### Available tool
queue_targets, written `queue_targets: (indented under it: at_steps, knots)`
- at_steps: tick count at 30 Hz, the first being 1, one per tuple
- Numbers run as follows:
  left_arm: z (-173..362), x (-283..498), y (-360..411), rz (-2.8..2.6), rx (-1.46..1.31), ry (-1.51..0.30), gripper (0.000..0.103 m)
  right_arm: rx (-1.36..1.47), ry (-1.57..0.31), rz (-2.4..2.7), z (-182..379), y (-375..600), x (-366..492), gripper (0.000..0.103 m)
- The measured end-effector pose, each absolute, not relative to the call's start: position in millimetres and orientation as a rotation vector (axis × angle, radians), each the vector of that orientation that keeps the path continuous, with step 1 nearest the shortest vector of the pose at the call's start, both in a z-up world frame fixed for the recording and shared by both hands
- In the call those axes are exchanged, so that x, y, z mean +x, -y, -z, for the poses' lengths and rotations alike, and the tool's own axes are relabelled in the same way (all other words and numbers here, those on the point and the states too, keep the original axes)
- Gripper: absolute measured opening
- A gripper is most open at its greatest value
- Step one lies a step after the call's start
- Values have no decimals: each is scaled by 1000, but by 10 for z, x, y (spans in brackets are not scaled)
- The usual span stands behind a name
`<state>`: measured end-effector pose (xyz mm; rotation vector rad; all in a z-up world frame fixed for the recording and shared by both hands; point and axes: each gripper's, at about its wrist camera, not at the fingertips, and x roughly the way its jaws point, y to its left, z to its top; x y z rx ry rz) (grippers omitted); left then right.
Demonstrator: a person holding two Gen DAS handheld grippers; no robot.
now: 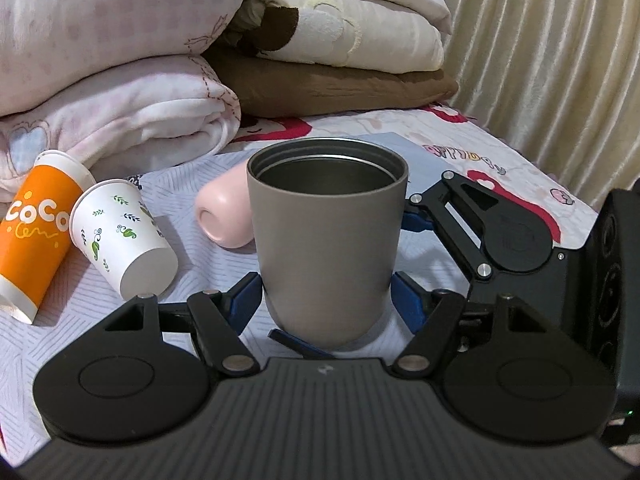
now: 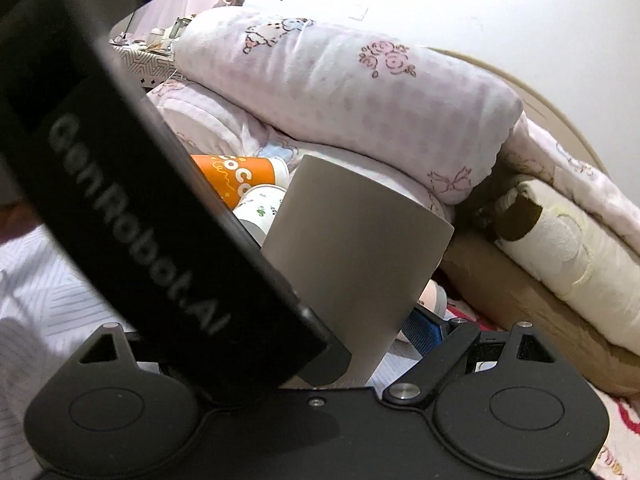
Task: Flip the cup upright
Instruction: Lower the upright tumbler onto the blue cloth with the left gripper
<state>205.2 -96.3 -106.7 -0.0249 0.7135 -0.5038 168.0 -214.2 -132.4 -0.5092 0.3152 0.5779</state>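
Observation:
A taupe metal-lined cup [image 1: 326, 240] stands upright, mouth up, on the bed sheet. My left gripper [image 1: 326, 300] has its blue fingers [image 1: 244, 294] on both sides of the cup's base, close to it. My right gripper [image 1: 424, 220] reaches in from the right, with blue fingertips at the cup's far right side and below its base. In the right wrist view the cup [image 2: 352, 268] fills the middle and looks tilted. One blue finger [image 2: 424, 330] sits at its right side; the left gripper's black body [image 2: 140, 208] hides the other finger.
An orange paper cup [image 1: 36, 232], a white leaf-print paper cup [image 1: 124, 236] and a pink cup [image 1: 224, 216] lie on their sides to the left and behind. Folded blankets and pillows [image 1: 160, 60] are stacked at the back. A curtain [image 1: 552, 60] hangs at the right.

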Motion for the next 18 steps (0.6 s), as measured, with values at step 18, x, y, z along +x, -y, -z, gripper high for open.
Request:
queue_targets:
  at_steps: [18]
  knots:
    - [1207,1786,1045,550,17,-725,70,-466,-452,-618,1445,2254,1626,91]
